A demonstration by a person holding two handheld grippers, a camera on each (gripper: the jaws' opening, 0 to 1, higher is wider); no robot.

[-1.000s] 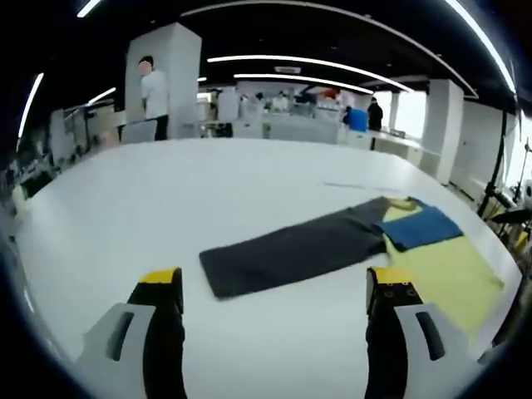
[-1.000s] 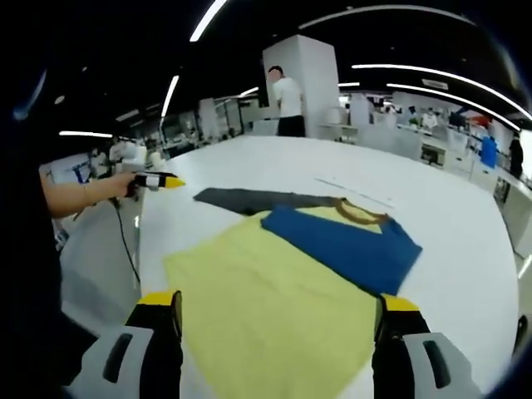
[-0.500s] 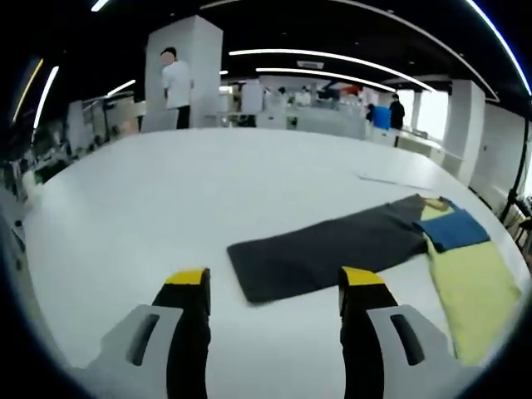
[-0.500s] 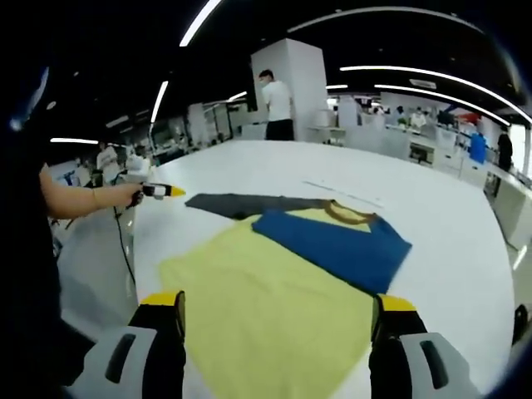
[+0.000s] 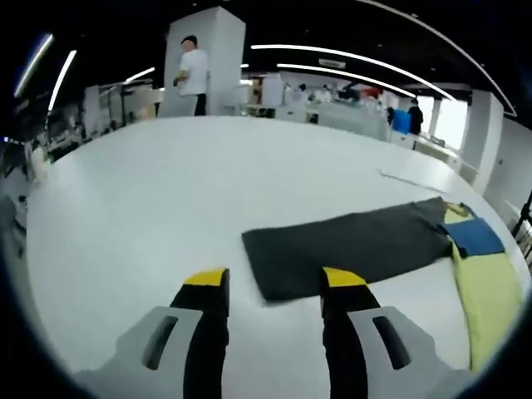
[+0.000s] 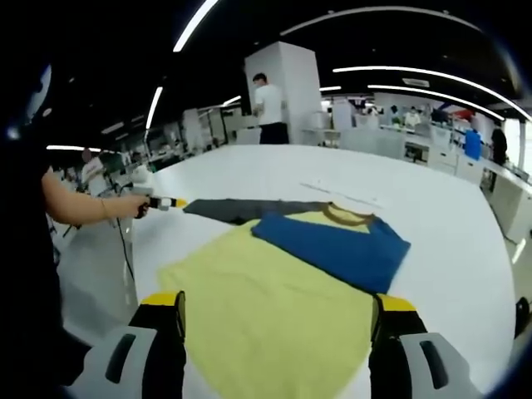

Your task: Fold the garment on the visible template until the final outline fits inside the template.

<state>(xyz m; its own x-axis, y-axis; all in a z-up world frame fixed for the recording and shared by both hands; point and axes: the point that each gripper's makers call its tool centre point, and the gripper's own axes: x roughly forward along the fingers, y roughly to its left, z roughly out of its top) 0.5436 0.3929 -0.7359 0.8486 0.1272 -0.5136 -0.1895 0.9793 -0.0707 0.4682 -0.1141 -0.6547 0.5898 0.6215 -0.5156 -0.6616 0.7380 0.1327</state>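
The wide white matte table (image 5: 150, 199) carries everything. On it lies the pale yellow short-sleeved garment (image 6: 266, 307), soft knit cloth spread flat, with a brown ribbed neckline (image 6: 347, 214) at its far end and a blue fabric panel (image 6: 332, 247) lying over its upper part; whether the blue is a folded-over part of the shirt or a separate piece I cannot tell. Beyond it stretches the long dark grey cloth strip (image 5: 353, 249), flat and rectangular, touching the yellow and blue cloth at one end in the left gripper view; it may be the template, though that is a guess.

The strip's long axis runs away from the left gripper (image 5: 274, 287) towards the garment, up and to the right in the left gripper view, and its free short end lies just ahead of those jaws, between their yellow tips. The left gripper is plainly the nearer one to that end. Its jaws stand apart with nothing between them but table and cloth edge below.

The right gripper (image 6: 278, 312) looks along the yellow garment's near hem, jaws wide apart and empty. In the right gripper view the left gripper's yellow tip sits beside the strip's far end, held by a bare forearm (image 6: 79, 204)

A person in a white shirt (image 5: 194, 75) stands far off
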